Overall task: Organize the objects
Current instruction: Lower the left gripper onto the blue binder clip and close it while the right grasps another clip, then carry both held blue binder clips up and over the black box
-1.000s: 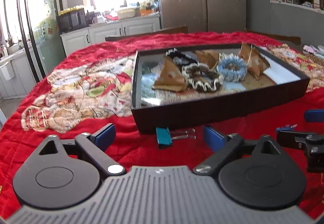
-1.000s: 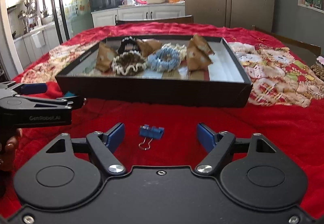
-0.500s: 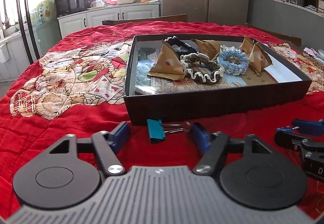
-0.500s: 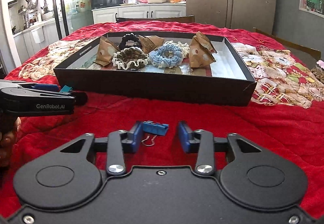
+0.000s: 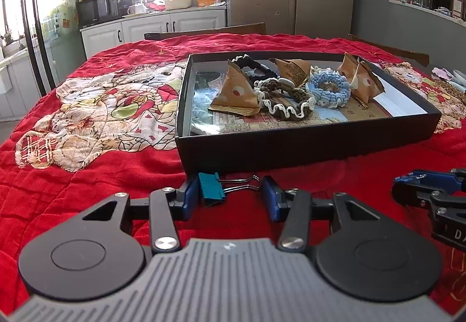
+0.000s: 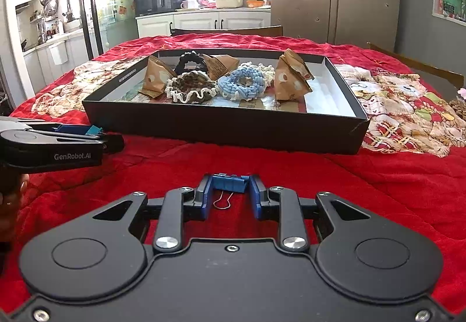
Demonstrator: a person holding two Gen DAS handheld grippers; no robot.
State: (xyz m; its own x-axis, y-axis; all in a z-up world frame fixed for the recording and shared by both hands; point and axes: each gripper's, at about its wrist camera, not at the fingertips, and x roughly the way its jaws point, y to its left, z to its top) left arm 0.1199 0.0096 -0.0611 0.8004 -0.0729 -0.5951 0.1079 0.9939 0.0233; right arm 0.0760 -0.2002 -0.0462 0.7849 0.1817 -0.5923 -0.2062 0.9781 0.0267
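A teal binder clip [image 5: 211, 188] lies on the red quilt in front of the black tray [image 5: 305, 144]. My left gripper [image 5: 230, 193] has closed around it, one pad on the clip body, the other at its wire handles. A blue binder clip [image 6: 230, 182] is pinched between the pads of my right gripper [image 6: 230, 191], low over the quilt. The tray [image 6: 221, 129] holds paper pouches and crocheted scrunchies. The left gripper also shows in the right wrist view [image 6: 58, 141], and the right gripper in the left wrist view [image 5: 428, 185].
The red quilt [image 5: 96, 176] with a cat pattern covers the table. Chair backs [image 6: 227, 30] stand behind the far edge. Kitchen counters and a fridge are beyond.
Both grippers have closed from wide open onto their clips: the left around the teal clip, the right onto the blue clip. Both moved slightly forward.
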